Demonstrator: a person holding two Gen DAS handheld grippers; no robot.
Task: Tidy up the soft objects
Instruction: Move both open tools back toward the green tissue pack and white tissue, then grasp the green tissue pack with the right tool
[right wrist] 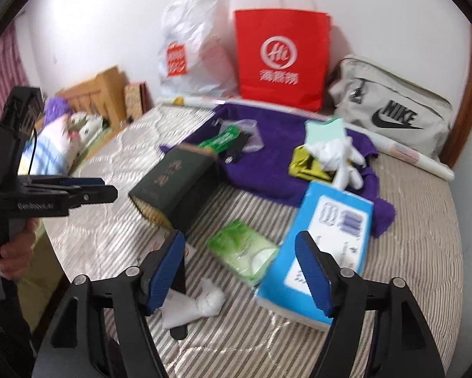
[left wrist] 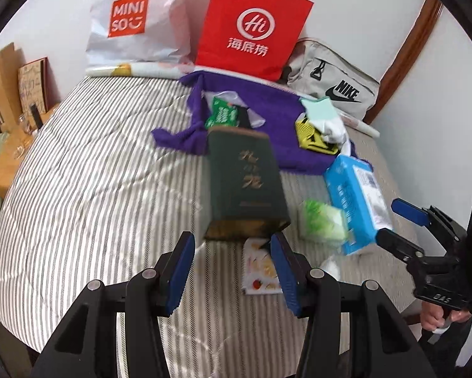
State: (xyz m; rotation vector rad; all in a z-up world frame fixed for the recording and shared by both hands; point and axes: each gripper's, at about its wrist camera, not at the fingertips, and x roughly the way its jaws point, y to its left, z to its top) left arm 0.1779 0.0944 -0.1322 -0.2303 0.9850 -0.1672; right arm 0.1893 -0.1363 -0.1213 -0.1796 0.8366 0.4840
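Nothing looks tidied yet. Soft things lie scattered on the striped bed [left wrist: 78, 189]: a purple cloth [right wrist: 267, 157], a white glove [right wrist: 343, 154], a green tissue pack [right wrist: 245, 255], a blue tissue pack [right wrist: 317, 245] and a crumpled white tissue [right wrist: 204, 302].

Both tools hang above the mess and hold nothing. The left gripper [left wrist: 232, 271] has its jaws partly apart, in front of a dark green box [left wrist: 245, 186]. The right gripper [right wrist: 239, 271] is spread wide, near the two tissue packs.

That hard box sits in the middle and could get in the way. A red bag [left wrist: 254, 25], a white bag [left wrist: 135, 22] and a grey bag [right wrist: 390, 110] wait by the wall; maybe the soft things go in there.
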